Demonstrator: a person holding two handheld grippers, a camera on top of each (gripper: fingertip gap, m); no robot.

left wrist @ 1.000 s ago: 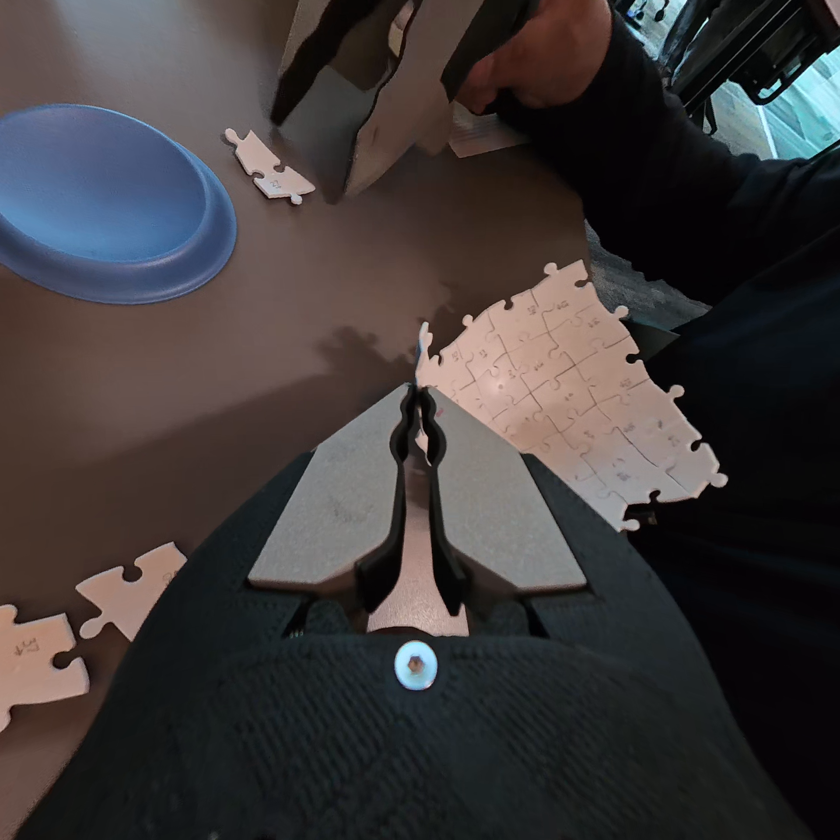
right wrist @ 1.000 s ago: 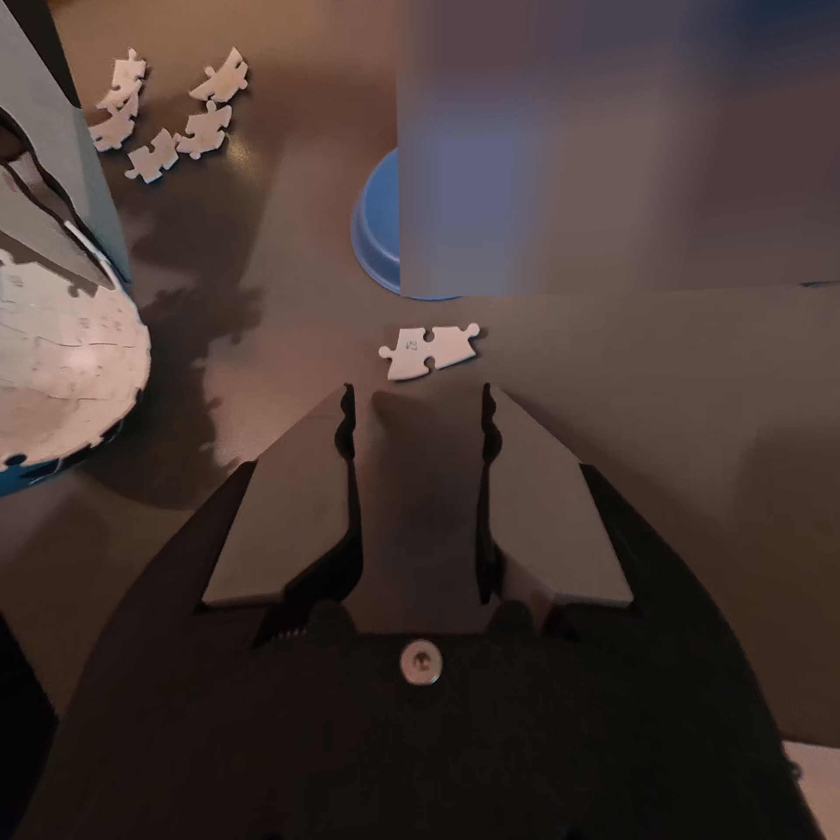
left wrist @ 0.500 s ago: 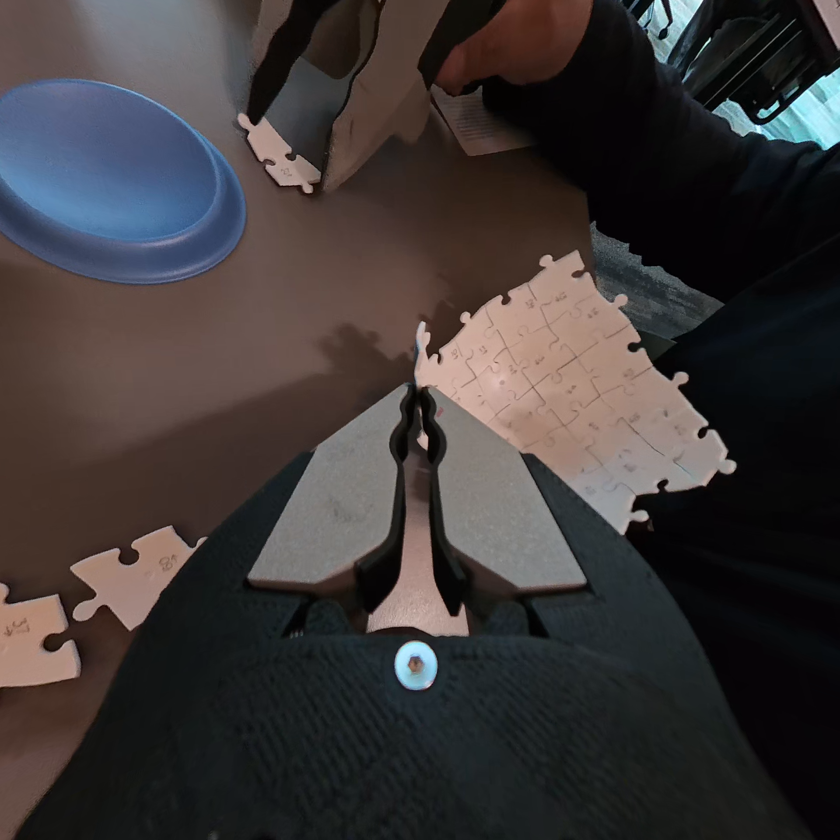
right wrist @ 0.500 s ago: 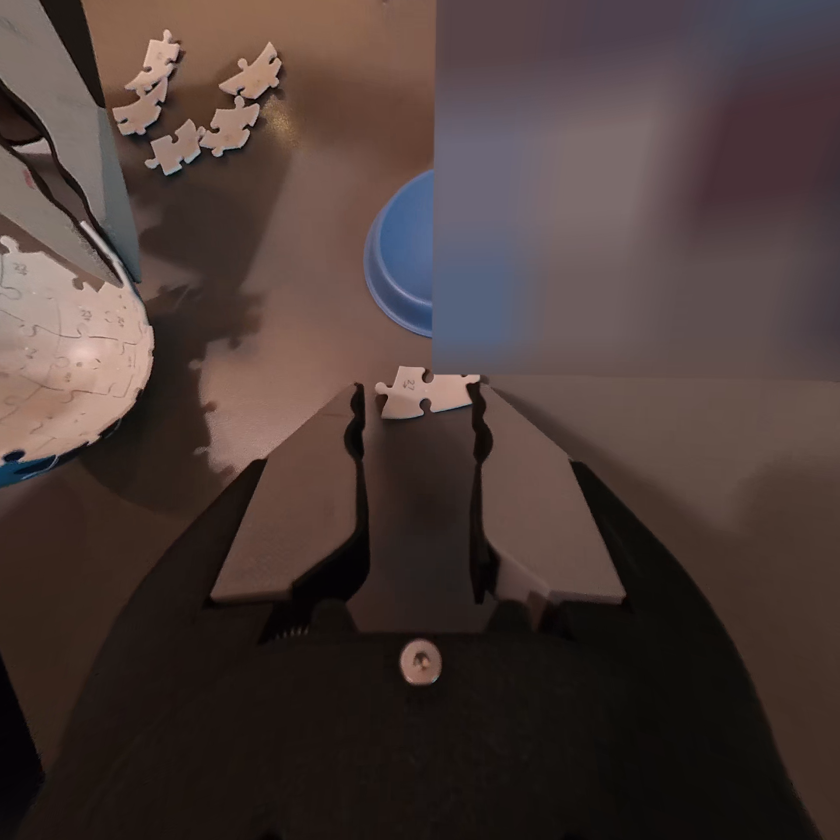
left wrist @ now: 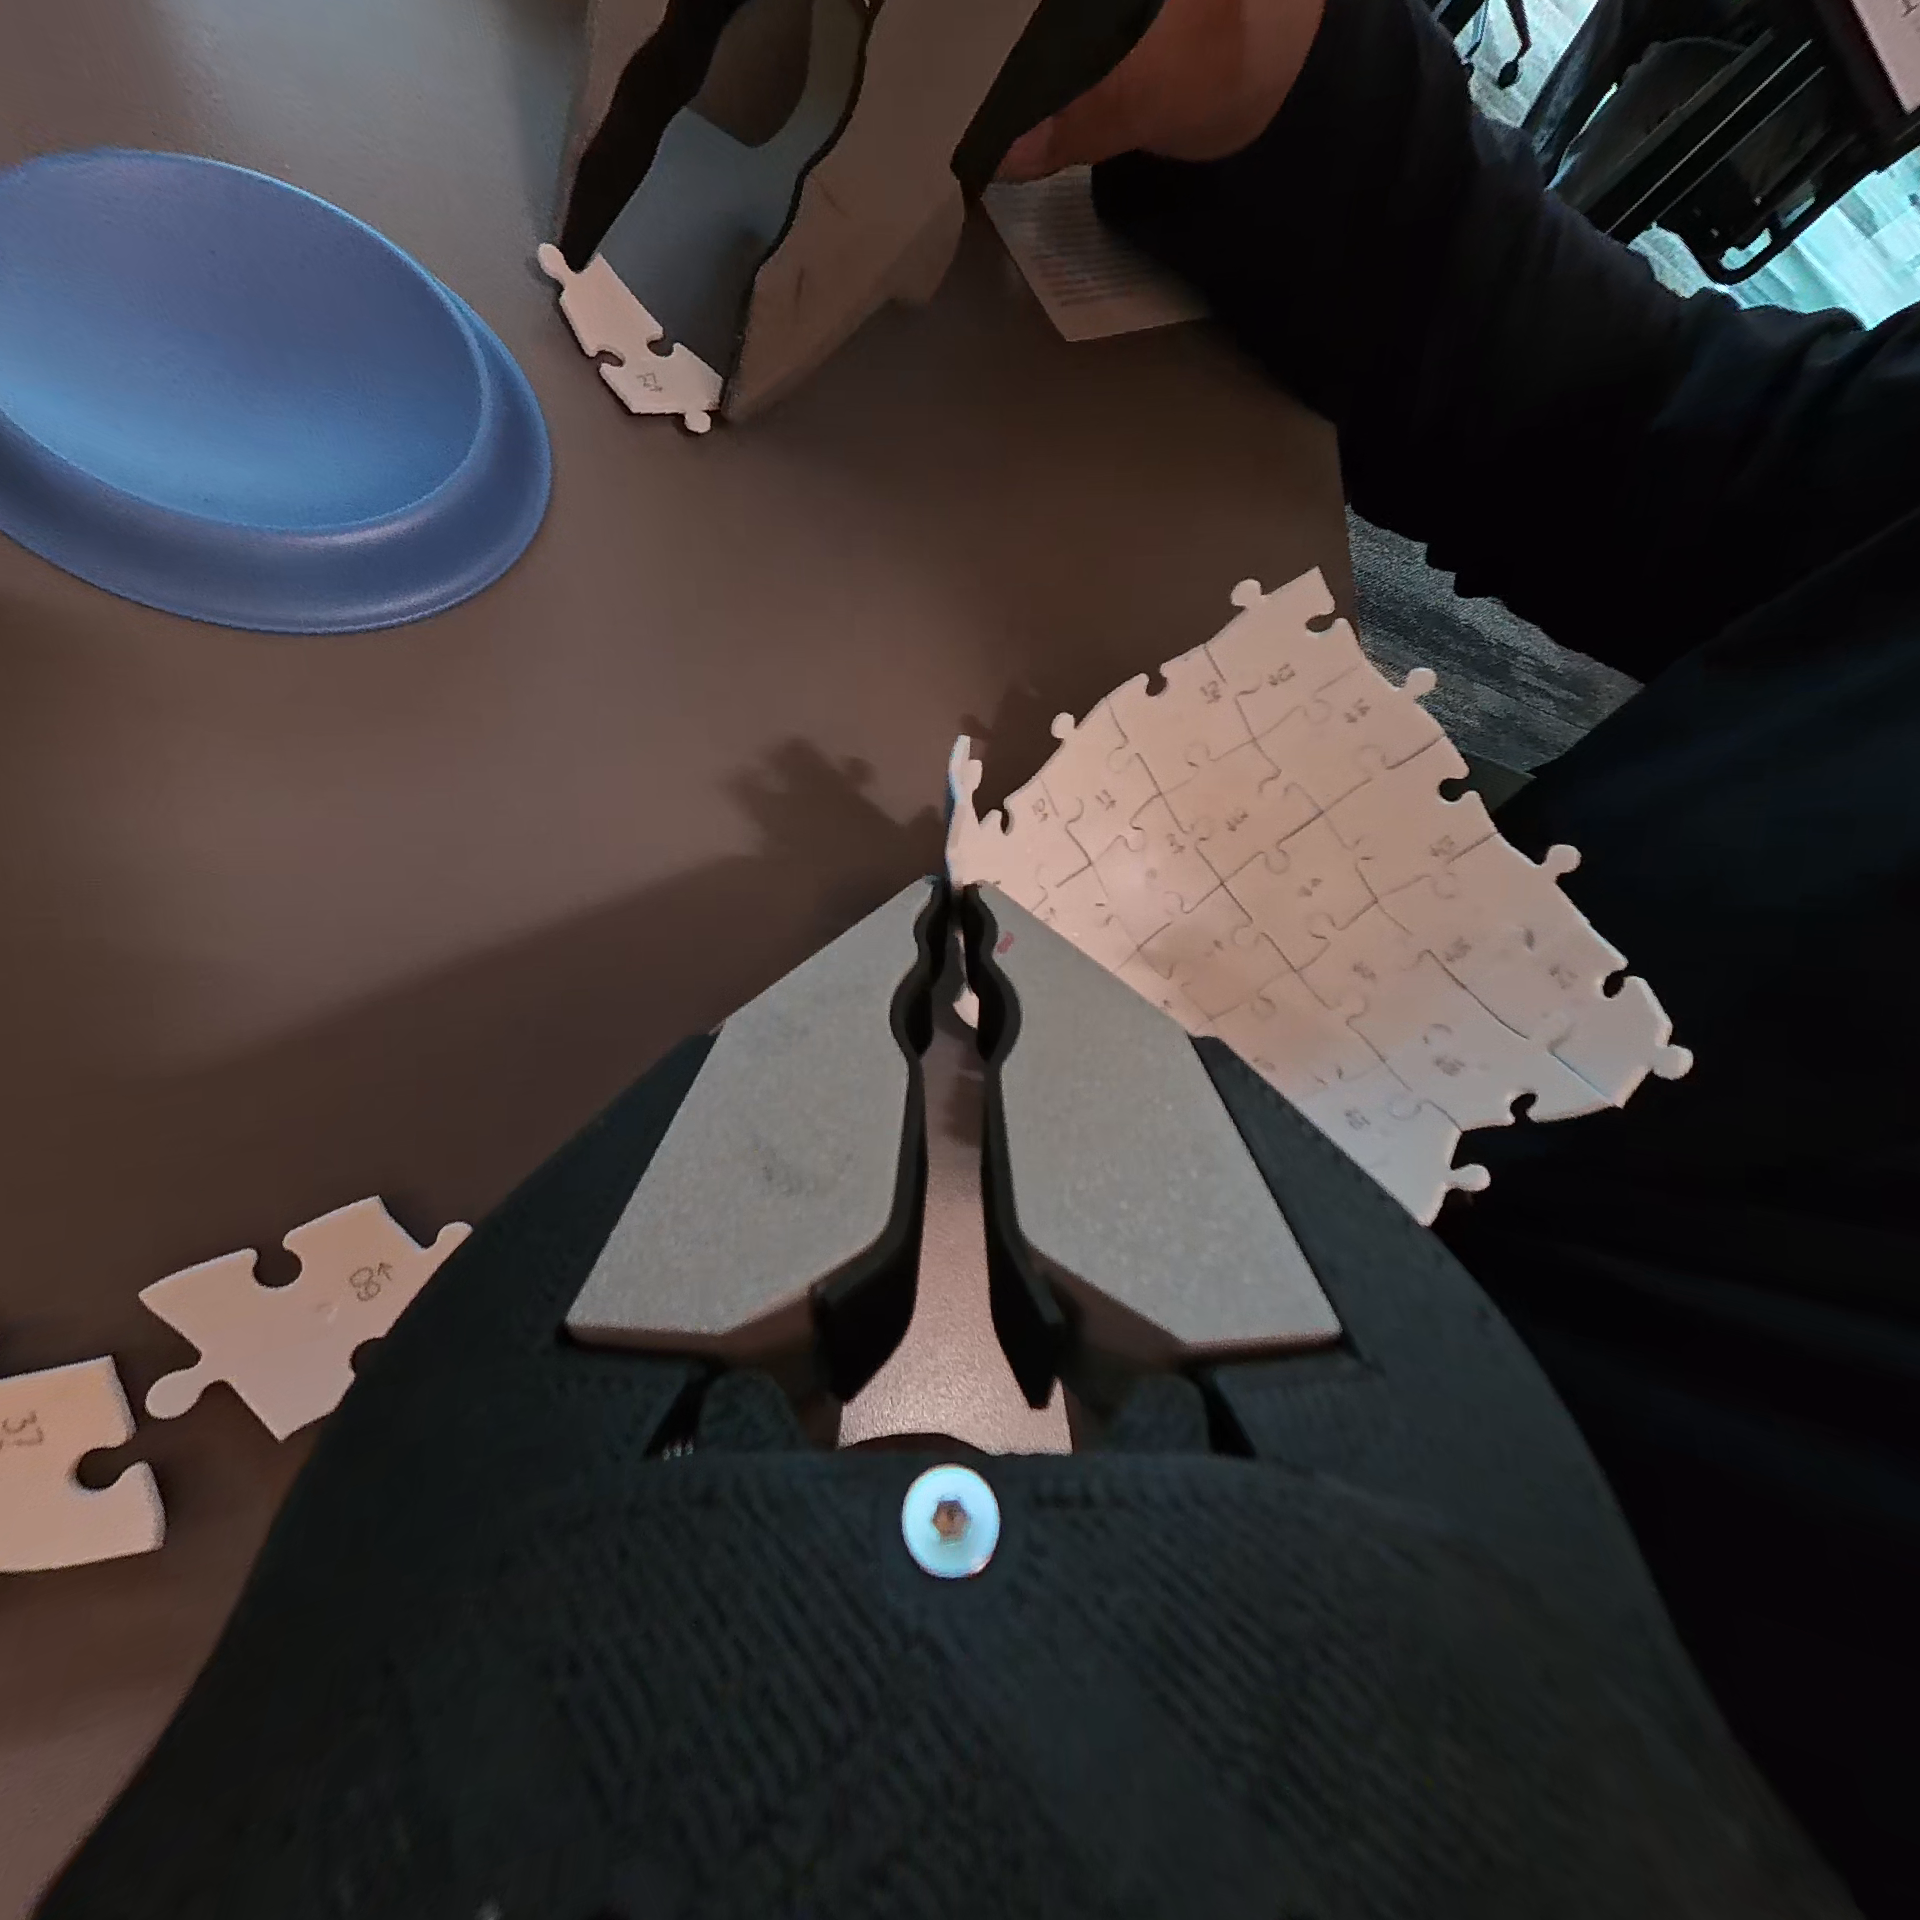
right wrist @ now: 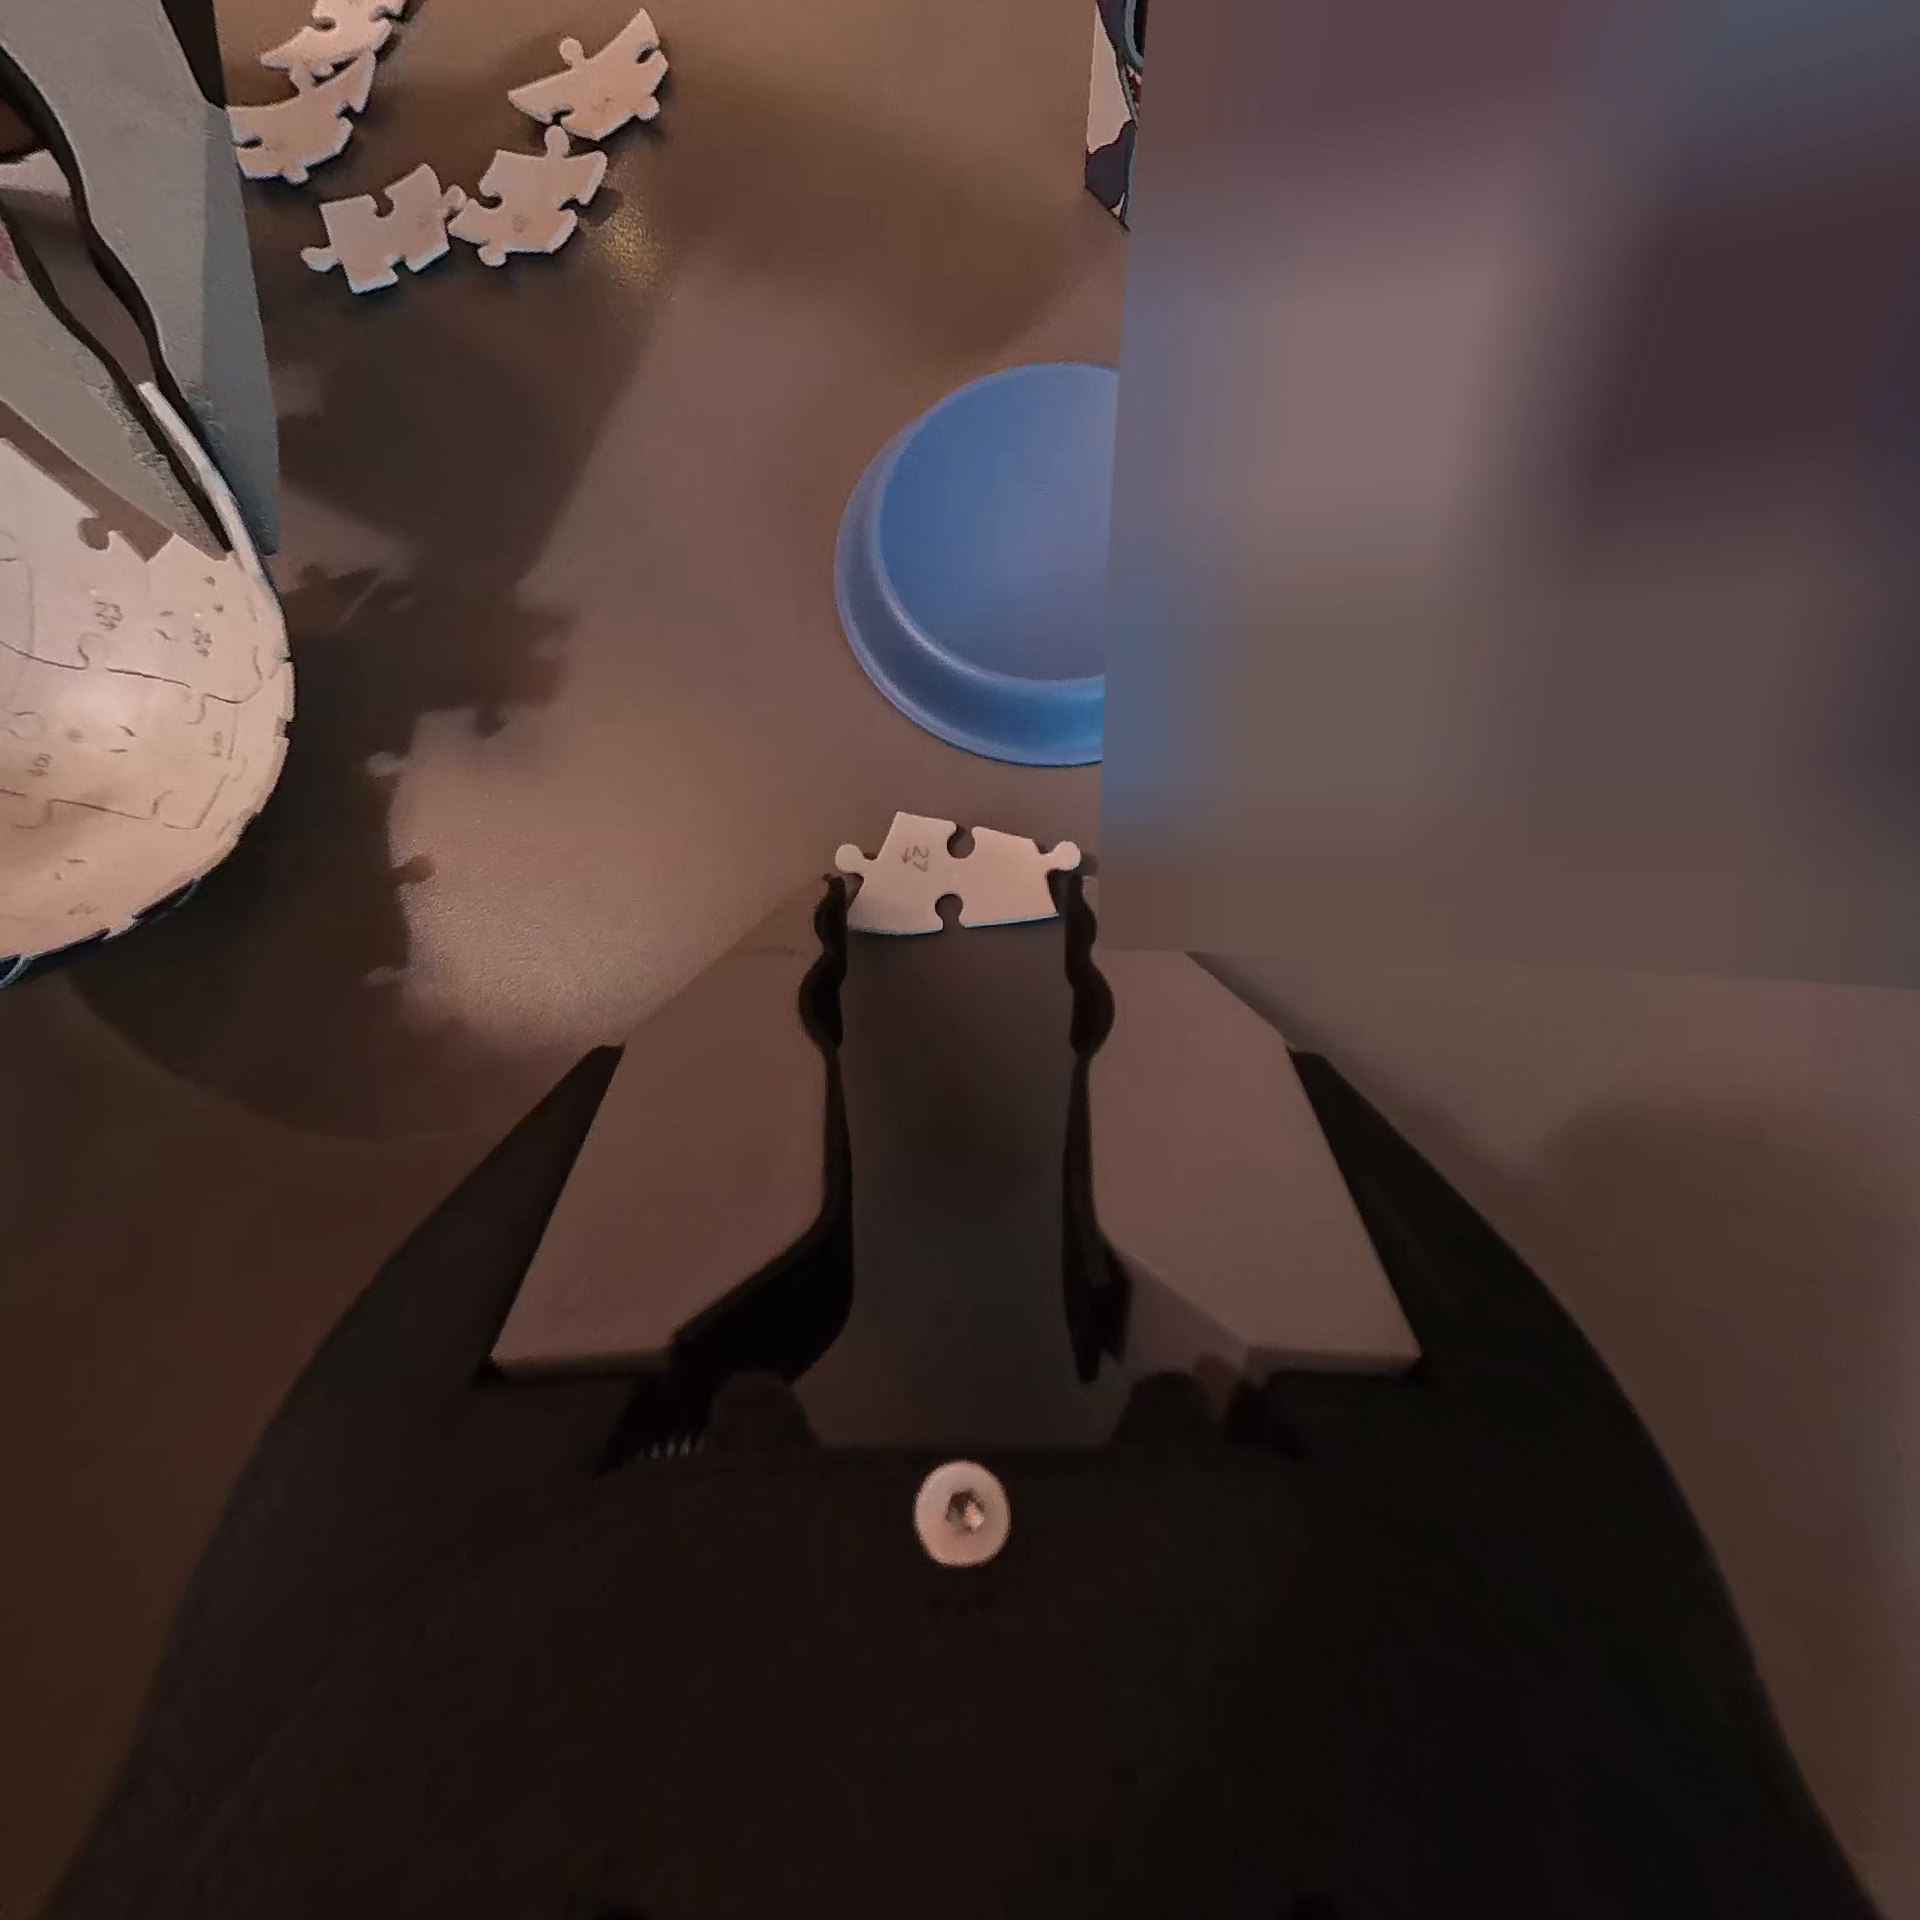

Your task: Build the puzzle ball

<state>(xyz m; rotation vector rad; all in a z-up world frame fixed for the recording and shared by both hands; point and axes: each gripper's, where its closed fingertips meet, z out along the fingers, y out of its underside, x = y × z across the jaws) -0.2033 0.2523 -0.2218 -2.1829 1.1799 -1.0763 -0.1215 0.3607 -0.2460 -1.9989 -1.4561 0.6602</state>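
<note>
Dark brown matte table (left wrist: 436, 831) across most of both views, with soft light patches and hard shadows. Grey carpet (left wrist: 1475, 634) past the table edge, right of centre in the left wrist view. Black chair frames (left wrist: 1704, 114) at upper right. Bright window (left wrist: 1860, 229) at far upper-right edge.
</note>
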